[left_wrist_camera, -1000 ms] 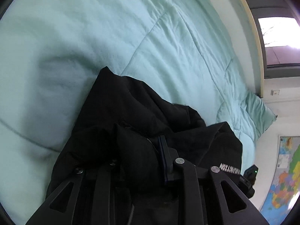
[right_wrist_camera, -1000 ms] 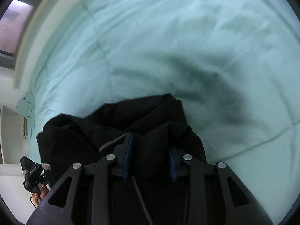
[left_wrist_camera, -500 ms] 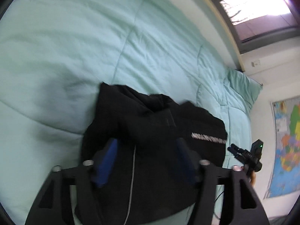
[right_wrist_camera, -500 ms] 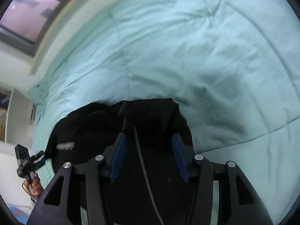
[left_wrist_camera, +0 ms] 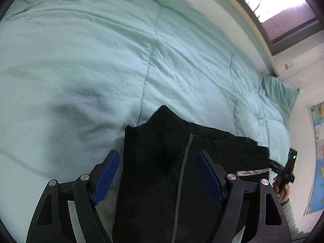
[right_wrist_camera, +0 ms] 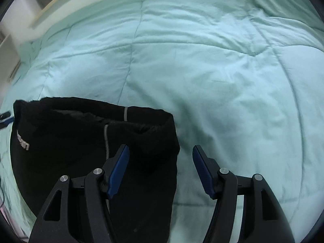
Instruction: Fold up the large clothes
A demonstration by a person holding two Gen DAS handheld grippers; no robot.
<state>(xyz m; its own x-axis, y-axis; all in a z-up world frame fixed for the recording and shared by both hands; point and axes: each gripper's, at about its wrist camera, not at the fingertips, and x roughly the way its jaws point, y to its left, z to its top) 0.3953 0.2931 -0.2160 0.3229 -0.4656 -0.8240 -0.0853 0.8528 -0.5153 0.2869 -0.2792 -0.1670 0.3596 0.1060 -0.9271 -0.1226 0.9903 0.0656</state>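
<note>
A black garment (left_wrist_camera: 162, 162) with a grey zipper line and a white logo strip lies folded on the pale green duvet (left_wrist_camera: 101, 60). My left gripper (left_wrist_camera: 158, 156) is open, its blue pads either side of the garment's end, holding nothing. In the right wrist view the garment (right_wrist_camera: 70, 141) lies at the lower left. My right gripper (right_wrist_camera: 161, 149) is open and empty, above the garment's right edge; its right pad is over bare duvet (right_wrist_camera: 222, 70).
A pillow (left_wrist_camera: 279, 89) lies at the bed's far right, with a wall and window (left_wrist_camera: 283, 10) behind. A wall map (left_wrist_camera: 318, 151) hangs at right. A hand with the other gripper (left_wrist_camera: 285, 172) shows at the garment's far end.
Both grippers have let go of the black garment and opened. The garment has dropped flat onto the duvet and both grippers have pulled back from it.
</note>
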